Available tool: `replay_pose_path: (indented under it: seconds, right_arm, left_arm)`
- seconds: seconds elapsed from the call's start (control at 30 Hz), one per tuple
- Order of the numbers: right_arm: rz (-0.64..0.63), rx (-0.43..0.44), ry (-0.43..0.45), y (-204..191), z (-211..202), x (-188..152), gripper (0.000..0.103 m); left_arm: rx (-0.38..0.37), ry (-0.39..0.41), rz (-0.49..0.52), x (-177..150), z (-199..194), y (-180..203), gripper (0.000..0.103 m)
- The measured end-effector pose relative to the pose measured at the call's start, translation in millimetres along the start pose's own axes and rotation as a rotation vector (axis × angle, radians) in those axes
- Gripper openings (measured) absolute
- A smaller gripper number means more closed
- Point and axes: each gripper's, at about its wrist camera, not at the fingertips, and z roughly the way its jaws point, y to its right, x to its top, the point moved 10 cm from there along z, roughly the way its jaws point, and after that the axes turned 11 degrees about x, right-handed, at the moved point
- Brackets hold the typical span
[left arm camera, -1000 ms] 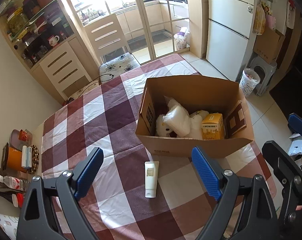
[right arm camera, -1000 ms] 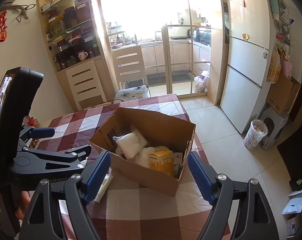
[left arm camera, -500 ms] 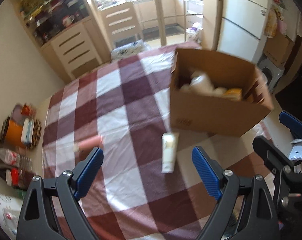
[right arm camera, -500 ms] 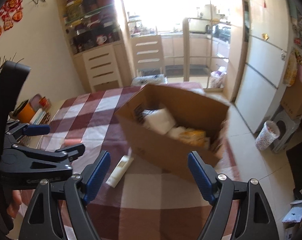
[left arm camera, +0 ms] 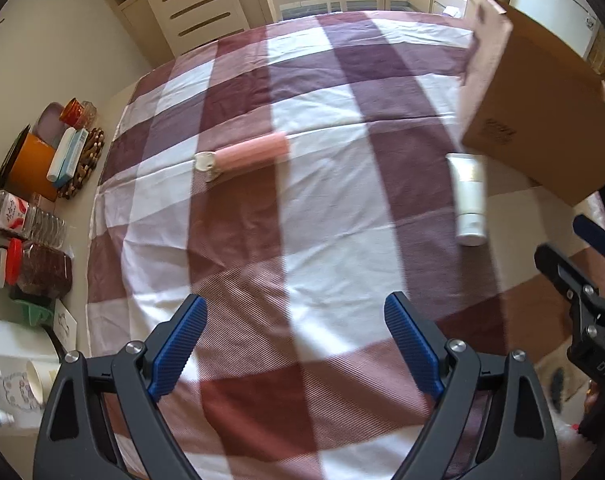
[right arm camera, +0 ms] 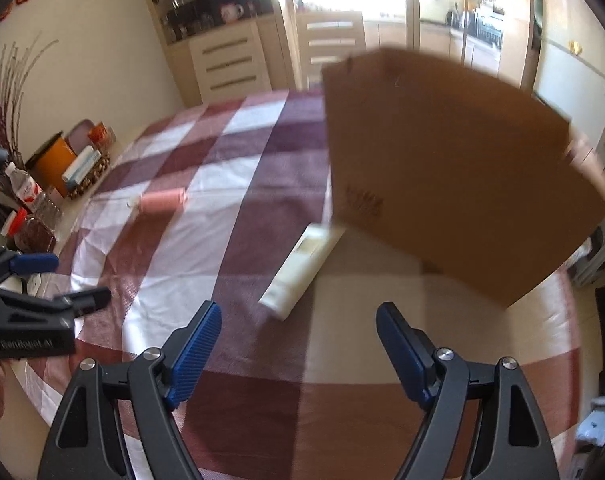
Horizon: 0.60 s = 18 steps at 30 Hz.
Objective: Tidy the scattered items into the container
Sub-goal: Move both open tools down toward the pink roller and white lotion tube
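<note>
- I'm holding both claws wide open with nothing in them: left claw (left arm camera: 292,340) over the checked tablecloth (left arm camera: 322,264), right claw (right arm camera: 298,344) hanging nearer the cardboard box (right arm camera: 454,184).
- Two things are lying loose on the cloth: a pink tube (left arm camera: 246,154) well out to the left, and a white tube (right arm camera: 302,268) with its far end right at the foot of the box.
- I'm guessing the left claw is going for the pink tube, since it's lying roughly ahead of those fingers, cap end pointing left.
- To do it well, I'm thinking: come down across the tube's body, not along it, so the blue pads (left arm camera: 178,344) pinch the narrow way.
- Grabbing mid-body is looking safer than the cap, as a soft tube may squish or slide.
- The box opening isn't showing from here, so I'm planning a high lift over its rim.
</note>
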Motion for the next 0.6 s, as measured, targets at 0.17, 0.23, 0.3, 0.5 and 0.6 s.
replay_pose_path:
  seconds: [0.17,0.23,0.3,0.5,0.6]
  right_arm:
    - [0.016,-0.031,-0.022,-8.4,27.0,-6.5,0.082]
    - [0.027,-0.048,-0.024,-7.8,33.6,-6.5,0.082]
    - [0.048,-0.064,-0.027,-5.3,38.5,-5.7,0.082]
    - [0.086,-0.12,-0.008,-0.9,46.7,1.5,0.082]
    - [0.106,-0.146,-0.011,1.7,56.4,3.3,0.082]
  left_arm:
    - [0.024,0.076,0.109,22.6,29.5,-15.7,0.091]
    - [0.036,0.125,0.195,38.3,40.1,-16.6,0.091]
    - [0.043,0.181,0.3,56.3,51.4,-14.7,0.091]
    - [0.018,0.292,0.593,101.5,85.9,-4.6,0.091]
    - [-0.006,0.307,0.718,113.2,103.6,2.5,0.091]
